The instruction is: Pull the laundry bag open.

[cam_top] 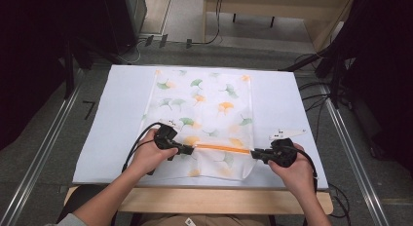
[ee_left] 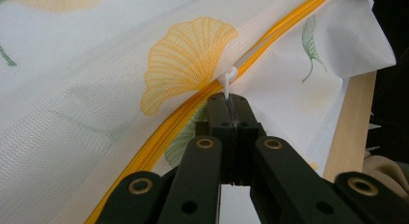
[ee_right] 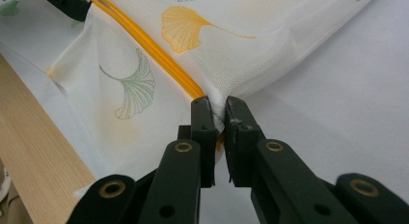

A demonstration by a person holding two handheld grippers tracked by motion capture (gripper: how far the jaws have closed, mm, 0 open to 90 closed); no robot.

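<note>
A white mesh bag (cam_top: pixel 204 109) printed with green and orange ginkgo leaves lies flat on the table. An orange zipper (cam_top: pixel 221 148) runs across its near end. My left gripper (cam_top: pixel 191 149) is at the zipper's left end, shut on the small white zipper pull (ee_left: pixel 227 81), which sticks out of the closed jaws (ee_left: pixel 230 101). My right gripper (cam_top: pixel 253 154) is at the zipper's right end; its jaws (ee_right: pixel 217 105) pinch the bag's cloth where the zipper (ee_right: pixel 149 50) ends. The zipper stretches straight between the two grippers.
A white cover (cam_top: pixel 122 114) lies over the table, and a strip of bare wood (cam_top: pixel 219 199) shows along the near edge. Cables, dark stands and metal floor rails (cam_top: pixel 44 153) surround the table. The bag's far half lies flat.
</note>
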